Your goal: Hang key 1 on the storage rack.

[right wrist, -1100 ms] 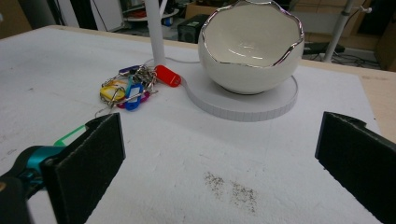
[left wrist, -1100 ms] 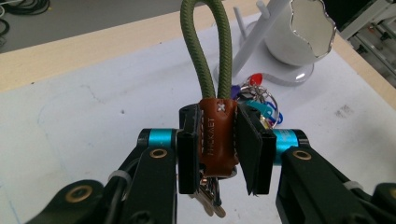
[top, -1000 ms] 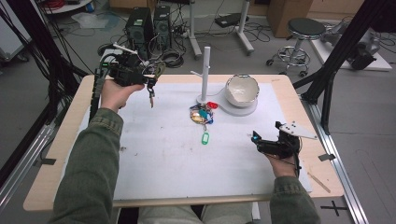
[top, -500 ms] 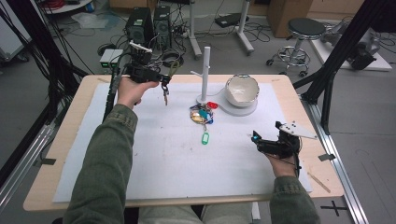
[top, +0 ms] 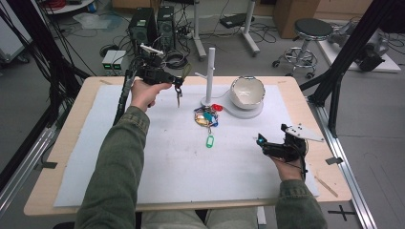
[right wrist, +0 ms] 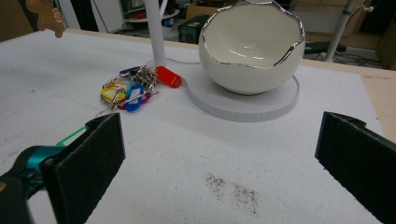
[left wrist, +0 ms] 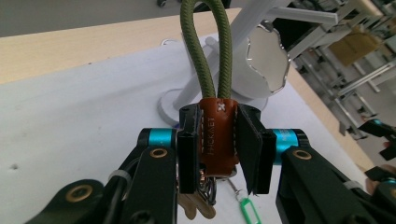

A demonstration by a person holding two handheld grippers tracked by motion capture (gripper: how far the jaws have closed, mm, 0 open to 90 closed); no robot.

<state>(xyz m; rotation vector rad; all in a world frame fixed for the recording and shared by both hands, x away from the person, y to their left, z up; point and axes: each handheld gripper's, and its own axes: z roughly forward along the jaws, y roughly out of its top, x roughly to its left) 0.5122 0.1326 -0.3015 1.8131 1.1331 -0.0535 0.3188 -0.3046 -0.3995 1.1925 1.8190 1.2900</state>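
My left gripper (top: 178, 82) is shut on a keychain (top: 178, 94) and holds it in the air just left of the white peg stand (top: 210, 71). In the left gripper view the pads (left wrist: 247, 144) clamp its brown leather tab (left wrist: 215, 133). A green rope loop (left wrist: 205, 51) sticks out past the jaws and keys hang below. A pile of coloured key tags (top: 206, 116) lies at the stand's foot, with one green tag (top: 209, 141) nearer me. My right gripper (top: 261, 142) rests open and empty at the right of the mat; its view shows the tag pile (right wrist: 128, 89).
A white egg-shaped bowl (top: 247, 90) with a silver rim sits on the stand's round base (right wrist: 280, 100), right of the post. The white mat (top: 119, 157) covers most of the wooden table (top: 76, 109). A stool, computer cases and cables lie beyond the far edge.
My left hand has carried the keychain to the right and a little down, toward the peg stand. The right hand has stayed where it was.
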